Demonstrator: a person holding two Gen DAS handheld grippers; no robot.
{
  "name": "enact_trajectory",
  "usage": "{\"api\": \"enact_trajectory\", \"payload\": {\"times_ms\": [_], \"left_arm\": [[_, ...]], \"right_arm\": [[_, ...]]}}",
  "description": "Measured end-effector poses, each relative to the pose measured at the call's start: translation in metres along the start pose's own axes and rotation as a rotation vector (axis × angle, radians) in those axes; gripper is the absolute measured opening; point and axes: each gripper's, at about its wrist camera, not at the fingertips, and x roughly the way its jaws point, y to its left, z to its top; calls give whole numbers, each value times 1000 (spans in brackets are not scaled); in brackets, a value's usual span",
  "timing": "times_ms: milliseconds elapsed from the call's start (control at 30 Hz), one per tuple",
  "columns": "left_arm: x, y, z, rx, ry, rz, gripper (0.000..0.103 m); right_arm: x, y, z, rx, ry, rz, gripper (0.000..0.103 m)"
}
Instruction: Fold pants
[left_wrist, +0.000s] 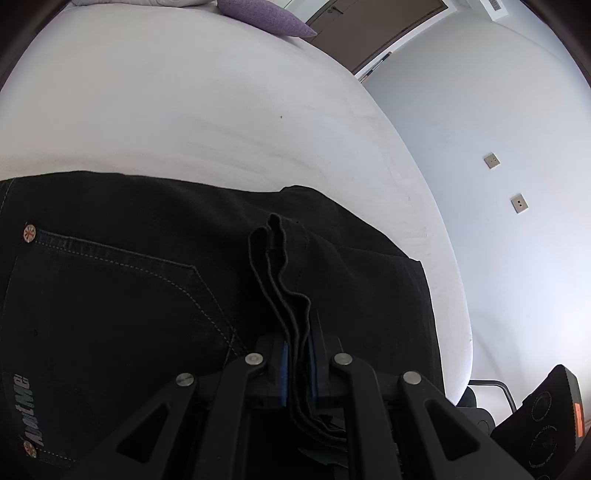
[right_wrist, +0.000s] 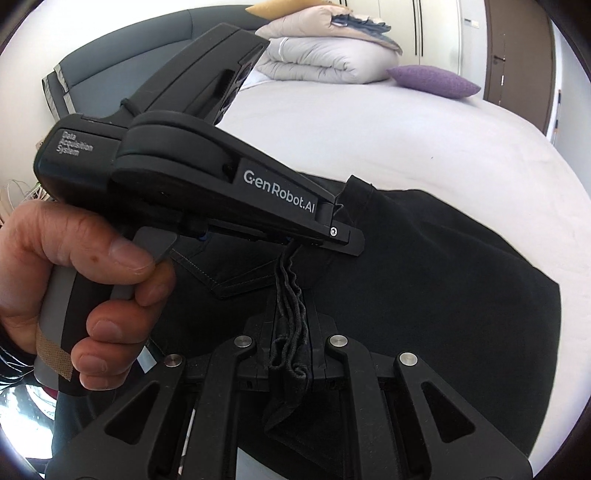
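Right gripper (right_wrist: 291, 354) clamping black pants (right_wrist: 424, 277), left gripper (right_wrist: 343, 240) marked "GenRobot.AI"

Black denim pants (left_wrist: 332, 295) are lying spread across the white bed (left_wrist: 184, 110), back pocket with pale stitching and copper rivets facing up, bunched hem layers standing pinched above them.

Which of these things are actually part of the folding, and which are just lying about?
In the job: black pants, left gripper and right gripper, both clamped on its bunched edge, bed.
Lying about: purple pillow, folded duvet, door.
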Motion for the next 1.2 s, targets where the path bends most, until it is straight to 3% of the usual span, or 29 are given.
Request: {"api": "enact_trajectory", "payload": {"times_ms": [100,233,300,333,400,533,567,633,667,733,767,833,933,1033,1167,1200], "left_arm": [[11,4,-3,-7,2,28,15],[-4,18,-6,-22,-39,38,20],[-15,18,-5,-19,-72,83,25],[-20,15,-5,-6,-98,128,33],[-31,6,-5,19,-142,195,35],[-42,-32,-16,147,-194,273,35],[-39,-44,-22,188,-193,291,35],[-29,-59,-35,258,-172,335,35],[-21,-62,-42,284,-151,364,35],[4,-67,-57,307,-101,431,35],[10,-63,-63,318,-89,456,35],[9,-57,-79,383,-113,501,36],[7,-48,-85,375,-131,508,41],[11,-48,-86,376,-143,514,42],[17,-50,-85,402,-135,541,42],[17,-50,-86,401,-136,541,42]], "right_arm": [[6,-3,-8,14,31,5,10],[7,-15,-17,57,75,59,14],[-1,-19,-24,76,77,101,24],[-4,-17,-29,94,78,134,29],[-21,-26,-41,136,65,189,60],[-64,-48,-64,222,39,287,61],[-72,-66,-72,265,33,315,60],[-85,-91,-77,344,24,362,48],[-91,-111,-69,396,10,372,32],[-102,-153,-76,516,-22,373,23],[-104,-172,-78,563,-31,370,11],[-105,-224,-80,659,-29,365,8],[-96,-271,-75,775,-13,407,6],[-74,-303,-71,855,-8,466,6],[-38,-333,-76,926,55,469,5],[-21,-339,-78,942,73,474,0]]}}
